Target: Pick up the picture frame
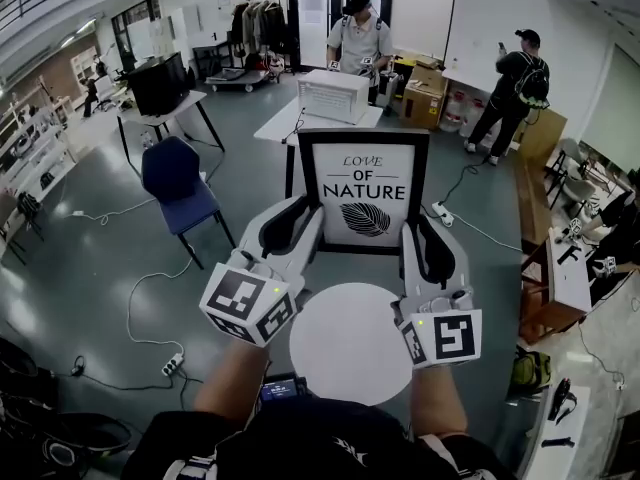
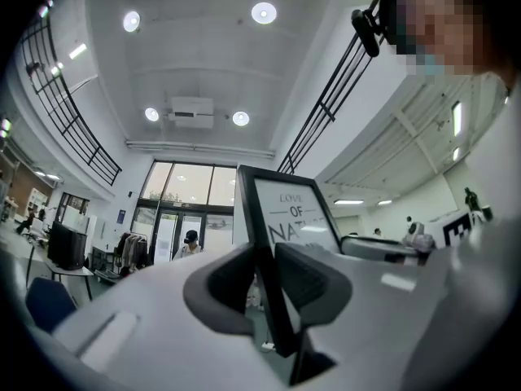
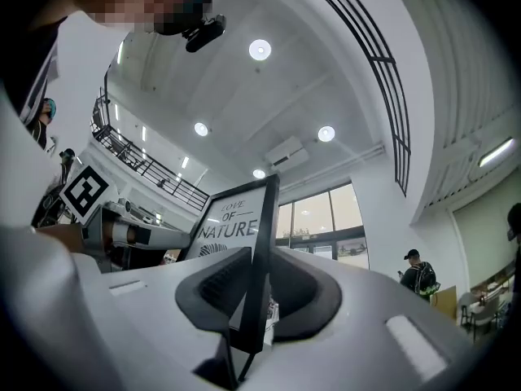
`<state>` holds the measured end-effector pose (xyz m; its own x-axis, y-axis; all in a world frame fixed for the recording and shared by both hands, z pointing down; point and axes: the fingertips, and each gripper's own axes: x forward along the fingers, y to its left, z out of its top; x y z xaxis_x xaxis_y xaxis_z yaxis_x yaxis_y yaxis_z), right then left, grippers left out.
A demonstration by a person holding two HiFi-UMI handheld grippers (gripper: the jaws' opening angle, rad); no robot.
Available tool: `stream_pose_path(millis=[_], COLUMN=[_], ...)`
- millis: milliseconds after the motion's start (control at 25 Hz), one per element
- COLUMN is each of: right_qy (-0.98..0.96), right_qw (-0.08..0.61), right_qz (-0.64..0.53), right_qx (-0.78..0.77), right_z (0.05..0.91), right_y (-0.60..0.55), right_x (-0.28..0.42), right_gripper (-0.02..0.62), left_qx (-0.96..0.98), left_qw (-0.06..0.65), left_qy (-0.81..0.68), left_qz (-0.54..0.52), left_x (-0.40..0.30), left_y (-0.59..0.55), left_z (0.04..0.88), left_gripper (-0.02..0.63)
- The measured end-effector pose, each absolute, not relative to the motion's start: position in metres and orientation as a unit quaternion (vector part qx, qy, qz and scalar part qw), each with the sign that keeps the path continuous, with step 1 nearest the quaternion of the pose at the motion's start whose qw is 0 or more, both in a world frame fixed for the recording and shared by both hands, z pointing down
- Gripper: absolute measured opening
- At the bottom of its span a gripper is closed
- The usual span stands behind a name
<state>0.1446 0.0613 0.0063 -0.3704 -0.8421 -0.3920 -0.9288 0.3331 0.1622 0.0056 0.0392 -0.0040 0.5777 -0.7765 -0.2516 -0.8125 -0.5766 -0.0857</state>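
Dark padded fingers [image 2: 224,287] of the left gripper [image 2: 264,292] are clenched on the left edge of the picture frame [image 2: 285,218], with the black moulding pinched between them. The right gripper [image 3: 252,287] grasps the opposite edge the same way, its pads pressed to either face of the thin black border. From above, the two white grippers sit at matching height on the frame's lower sides, the left one [image 1: 300,228] and the right one [image 1: 425,243] each with a marker cube [image 1: 248,303] close to the person's bare forearms. Between them the frame hangs upright in the air, clear of the round white tabletop [image 1: 350,343] below it. Its white print faces the person and reads "LOVE OF NATURE" over a dark leaf. Beyond it a blue chair [image 1: 180,183] stands on the grey floor at the left, and a white boxy machine [image 1: 333,95] rests on a white table. Farther back are a person in a cap [image 1: 360,38] and a person with a backpack [image 1: 520,78].
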Motion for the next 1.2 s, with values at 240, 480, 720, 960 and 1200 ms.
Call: stream_pose_path(millis=[240, 480, 720, 960, 1200], right_qy=[0.783, 0.766, 0.752, 0.744, 0.746], right_qw=[0.109, 0.117, 0.124, 0.103, 0.098], right_qz=[0.213, 0.218, 0.227, 0.223, 0.209], right_qx=[-0.574, -0.593, -0.607, -0.621, -0.625], right_z=[-0.012, 0.013, 0.021, 0.028, 0.034], right_y=[0.097, 0.121, 0.134, 0.128, 0.122], right_x=[0.087, 0.053, 0.055, 0.058, 0.059], right_gripper=[0.067, 0.067, 0.066, 0.064, 0.064], left_qx=[-0.895, -0.905, -0.916, -0.927, -0.931], left_qw=[0.105, 0.123, 0.121, 0.101, 0.084], left_qy=[0.418, 0.388, 0.361, 0.344, 0.336], left_qz=[0.112, 0.121, 0.125, 0.113, 0.112], left_x=[-0.05, -0.084, -0.081, -0.077, -0.077], left_y=[0.066, 0.087, 0.096, 0.088, 0.08], left_z=[-0.022, -0.003, 0.011, 0.026, 0.032], left_gripper=[0.071, 0.069, 0.07, 0.071, 0.071])
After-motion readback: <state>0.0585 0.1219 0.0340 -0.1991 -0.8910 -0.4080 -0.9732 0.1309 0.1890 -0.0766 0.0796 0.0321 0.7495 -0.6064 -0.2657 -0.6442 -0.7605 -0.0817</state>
